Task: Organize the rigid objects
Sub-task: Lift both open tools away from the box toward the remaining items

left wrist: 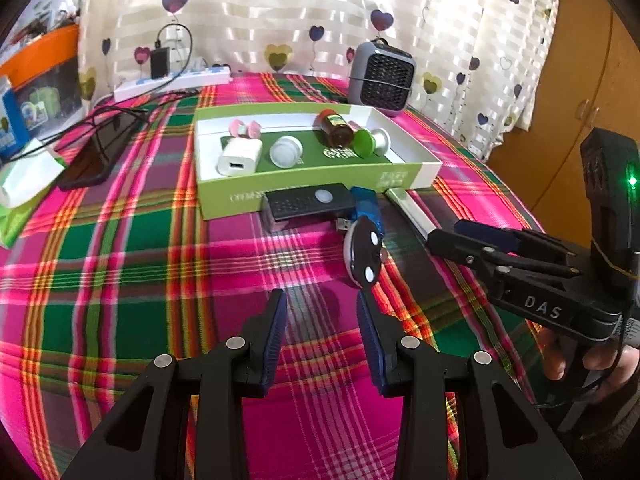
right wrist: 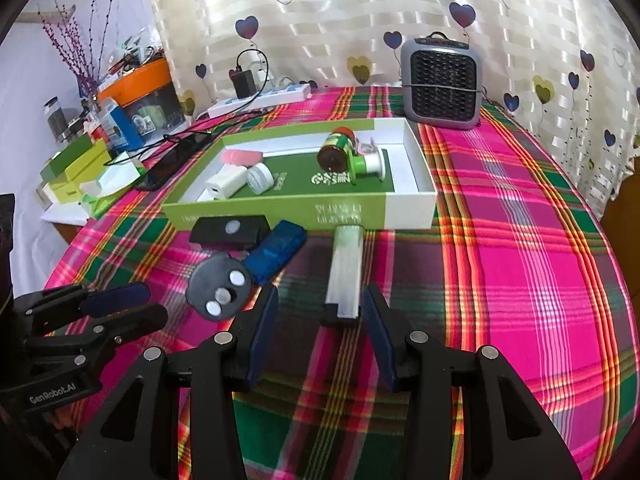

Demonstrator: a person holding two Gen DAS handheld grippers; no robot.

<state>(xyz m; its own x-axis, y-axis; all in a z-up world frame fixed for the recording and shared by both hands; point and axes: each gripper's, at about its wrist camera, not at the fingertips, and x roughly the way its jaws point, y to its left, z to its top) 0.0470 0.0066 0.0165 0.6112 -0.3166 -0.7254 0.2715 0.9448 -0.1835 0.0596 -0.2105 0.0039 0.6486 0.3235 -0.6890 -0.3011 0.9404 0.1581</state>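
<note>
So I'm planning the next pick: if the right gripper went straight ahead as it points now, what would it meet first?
Probably the white bar with the black end: it lies dead ahead of the open right gripper, its near end about between the fingertips. Depth is hard to judge.

My grippers (left wrist: pixel 322 304) (right wrist: pixel 320 300) are black plastic, blue ribbed pads (left wrist: pixel 276 336), silver screws, "DAS" and "GenRobot.AI" lettering, green LED.

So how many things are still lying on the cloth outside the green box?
4: black rectangular remote, translucent blue USB stick, round black key fob, flat white bar. All beside the box's front wall.
</note>
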